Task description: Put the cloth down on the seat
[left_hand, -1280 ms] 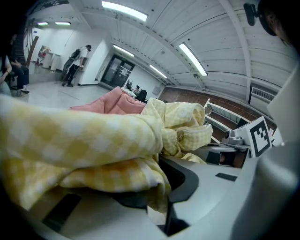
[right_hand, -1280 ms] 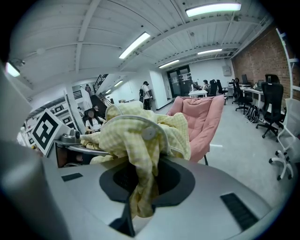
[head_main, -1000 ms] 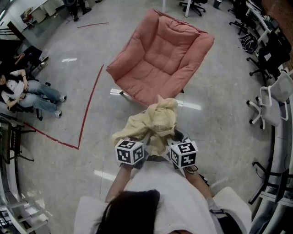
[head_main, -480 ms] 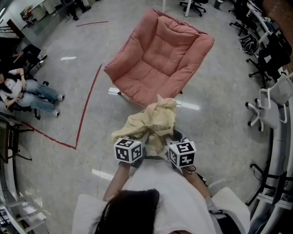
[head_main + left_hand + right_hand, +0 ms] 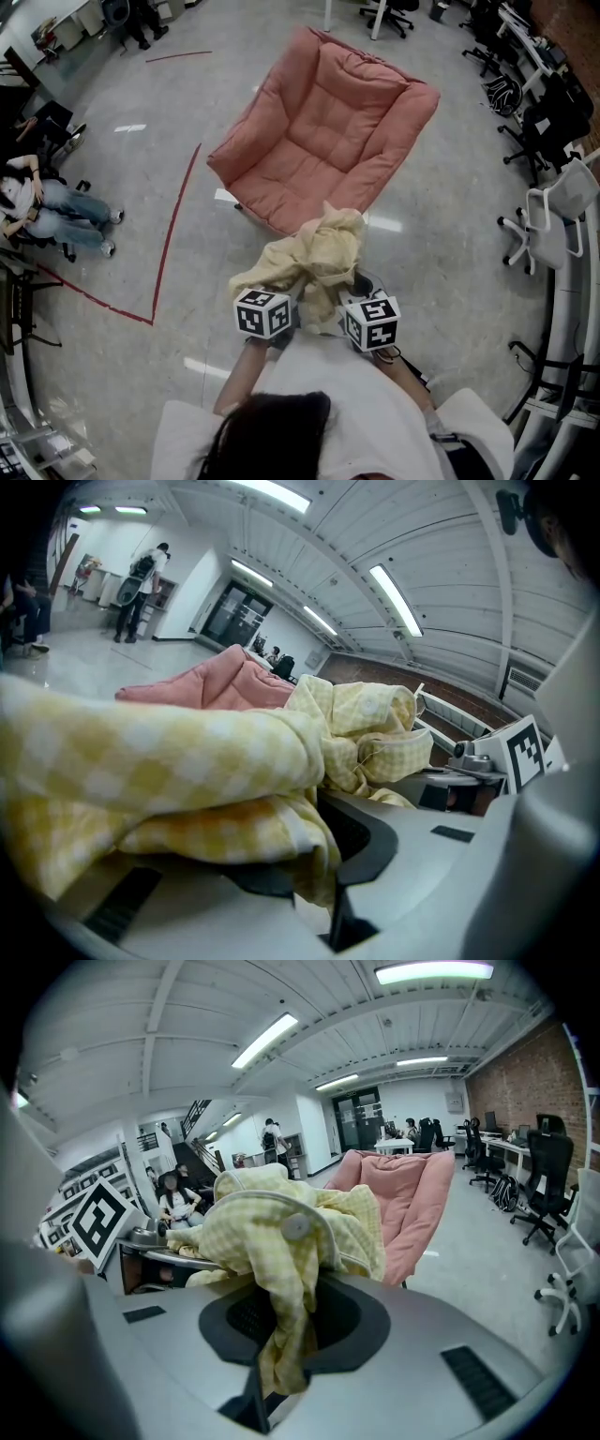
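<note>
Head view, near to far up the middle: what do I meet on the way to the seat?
left gripper and right gripper, side by side → yellow cloth, clamped by both → pink seat → office chair at the far edge

Soft woven cloth (image 5: 319,251), quilted fabric seat (image 5: 323,141), glossy floor (image 5: 450,272)

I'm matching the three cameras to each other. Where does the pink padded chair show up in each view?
Head view: the pink padded fabric chair sits upper centre, just beyond the crumpled yellow checked cloth.
Left gripper view: only its top shows, left of centre, above the cloth.
Right gripper view: right of centre, behind the cloth.
Shared landmark: the cloth, in front of the chair in all three.
</note>
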Demonstrator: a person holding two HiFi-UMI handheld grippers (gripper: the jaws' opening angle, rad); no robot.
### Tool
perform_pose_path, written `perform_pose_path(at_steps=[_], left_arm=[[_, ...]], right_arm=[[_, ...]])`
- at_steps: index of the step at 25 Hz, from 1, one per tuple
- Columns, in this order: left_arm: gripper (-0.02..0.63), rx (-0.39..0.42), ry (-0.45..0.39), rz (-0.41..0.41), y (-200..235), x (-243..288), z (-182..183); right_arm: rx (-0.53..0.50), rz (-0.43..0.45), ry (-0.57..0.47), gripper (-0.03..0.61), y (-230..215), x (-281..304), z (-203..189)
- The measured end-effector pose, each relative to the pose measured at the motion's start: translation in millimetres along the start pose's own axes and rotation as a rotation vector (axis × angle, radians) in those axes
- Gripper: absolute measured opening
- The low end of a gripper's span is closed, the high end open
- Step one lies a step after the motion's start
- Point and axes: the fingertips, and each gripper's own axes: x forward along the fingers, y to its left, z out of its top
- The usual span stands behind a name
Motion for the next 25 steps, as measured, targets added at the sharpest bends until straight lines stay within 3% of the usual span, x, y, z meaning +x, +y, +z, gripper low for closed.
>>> perform_pose_path(at_steps=[15, 25], left_arm=[[0.061, 0.002, 0.061, -0.057, 105.1, 45.8, 117.1], [0.061, 0.044, 0.149, -0.088, 176.1, 72.8, 182.9]], right_arm=[[0.024, -0.058, 0.033, 0.083, -10.5, 128.0, 95.6], [0.110, -0.111, 0.048, 0.083, -13.9, 211.9, 141.5]])
